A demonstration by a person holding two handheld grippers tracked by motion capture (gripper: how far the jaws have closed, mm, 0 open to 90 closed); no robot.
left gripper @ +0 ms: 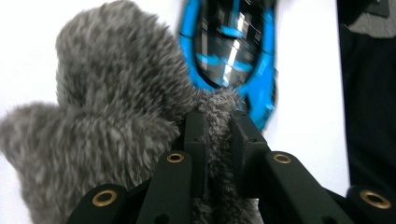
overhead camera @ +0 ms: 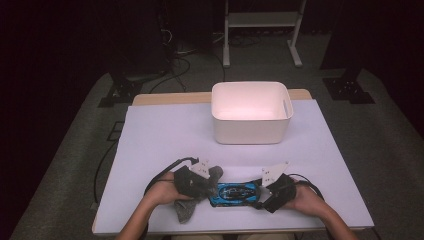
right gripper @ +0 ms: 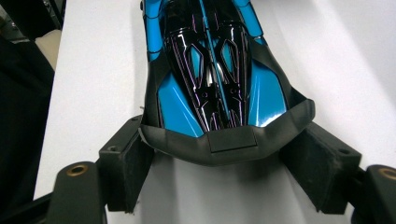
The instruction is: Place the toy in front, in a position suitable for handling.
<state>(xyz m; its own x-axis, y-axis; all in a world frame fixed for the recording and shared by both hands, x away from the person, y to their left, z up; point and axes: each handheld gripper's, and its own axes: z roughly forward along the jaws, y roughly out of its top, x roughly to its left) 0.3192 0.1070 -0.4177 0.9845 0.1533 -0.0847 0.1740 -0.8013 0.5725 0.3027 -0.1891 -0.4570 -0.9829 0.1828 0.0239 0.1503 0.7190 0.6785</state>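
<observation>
Grey fluffy cloth [left gripper: 107, 116] meets blue toy car [overhead camera: 235, 193], lower centre.
Left hand-held gripper [left gripper: 217, 123] clamps the cloth; right hand-held gripper [right gripper: 224, 161] straddles the car's tail, long axis crosswise.

Glossy blue-and-black toy car [overhead camera: 235, 194] lying lengthwise on table, fuzzy grey cloth [overhead camera: 197, 192] bunched against its left end

No readable text, label, brand, number or sign anywhere. Only glossy black and blue patterning on the toy car [right gripper: 212, 70], without letters or digits. Plain, unmarked surfaces on the white bin [overhead camera: 250, 127], the grey fluffy cloth [left gripper: 107, 121] and the worktop [overhead camera: 160, 135].
</observation>
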